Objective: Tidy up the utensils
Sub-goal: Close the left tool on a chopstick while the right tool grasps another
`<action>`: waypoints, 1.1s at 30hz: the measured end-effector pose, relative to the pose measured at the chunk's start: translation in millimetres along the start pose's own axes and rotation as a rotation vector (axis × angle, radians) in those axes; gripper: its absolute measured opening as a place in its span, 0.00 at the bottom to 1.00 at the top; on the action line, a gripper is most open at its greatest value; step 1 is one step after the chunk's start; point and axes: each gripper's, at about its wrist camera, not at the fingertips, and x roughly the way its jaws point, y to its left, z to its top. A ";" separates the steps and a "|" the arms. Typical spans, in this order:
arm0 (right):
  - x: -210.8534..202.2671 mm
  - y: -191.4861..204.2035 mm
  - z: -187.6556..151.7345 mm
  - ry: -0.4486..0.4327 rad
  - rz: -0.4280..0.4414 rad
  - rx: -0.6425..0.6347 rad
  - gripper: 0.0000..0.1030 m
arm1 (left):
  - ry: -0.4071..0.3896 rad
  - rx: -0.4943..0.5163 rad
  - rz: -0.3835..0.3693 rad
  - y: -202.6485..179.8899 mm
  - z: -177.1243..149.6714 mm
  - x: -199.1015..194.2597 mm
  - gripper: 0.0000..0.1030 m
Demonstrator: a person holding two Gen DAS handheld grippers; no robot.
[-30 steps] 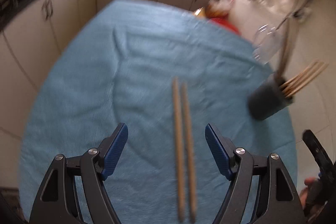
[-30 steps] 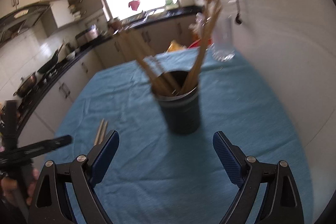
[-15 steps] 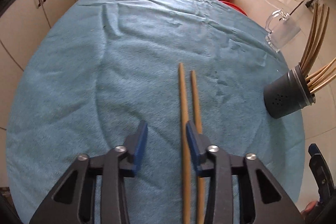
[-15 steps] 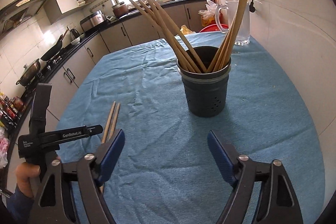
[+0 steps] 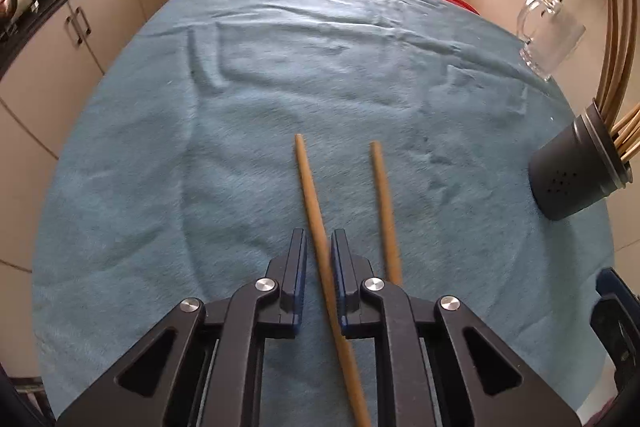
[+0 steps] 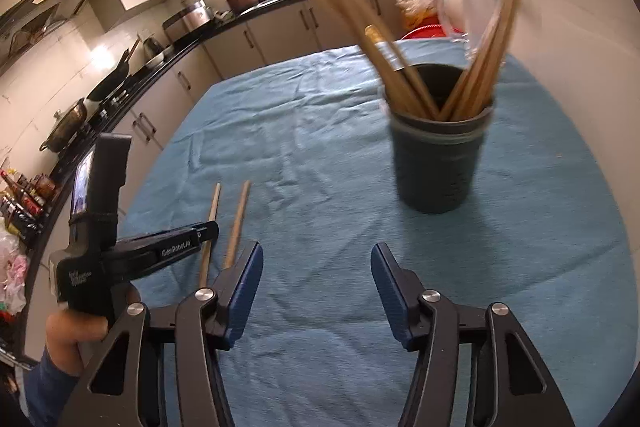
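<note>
My left gripper [image 5: 319, 259] was closing on one chopstick [image 5: 310, 195], its jaws drawn narrow with the stick running between them; the pads looked to be on it or very nearly so, though I could not tell for sure that both pressed. That stick lay along the line my left gripper pointed, its far tip ahead of me on the blue cloth [image 5: 160, 155] and its near end passing back under the fingers, so the grip fell somewhere along the shaft, not at an end. The second chopstick [image 5: 384, 203] lay just beside it on the right, outside the jaws, the two spread slightly apart at their far tips. The holder [image 5: 576, 179], dark and already stocked with sticks, stood well off to the right of my left gripper and a little ahead. My right gripper [image 6: 316, 291] held nothing: its jaws were closing from wide to about half, with only bare cloth between them, and the holder [image 6: 438, 163] stood ahead of it and somewhat to the right, upright, mouth open to the top. So the right hand was the nearer to the holder, while the left had the stick. I judged that the carry would run rightward across the cloth, and that the stick, lying flat, would need tipping toward upright to enter the mouth.
</note>
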 end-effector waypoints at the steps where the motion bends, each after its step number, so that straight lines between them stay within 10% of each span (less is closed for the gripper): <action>1: 2.7 2.5 1.2 0.006 0.005 -0.002 0.57 | 0.000 -0.009 0.004 5.6 -2.6 -2.1 0.12; 9: 64.7 44.8 22.0 0.200 0.112 -0.049 0.28 | 0.001 -0.075 0.003 48.8 -26.3 -19.5 0.12; 18: 134.6 79.6 29.0 0.348 0.037 -0.114 0.22 | -0.001 -0.100 -0.023 61.9 -27.2 -20.8 0.12; 24: 140.2 85.9 28.7 0.339 -0.022 -0.170 0.08 | -0.014 -0.096 -0.014 61.5 -23.6 -19.0 0.09; 33: 78.3 74.0 30.1 0.180 0.118 -0.107 0.08 | -0.110 -0.100 -0.093 60.1 -20.7 -47.0 0.08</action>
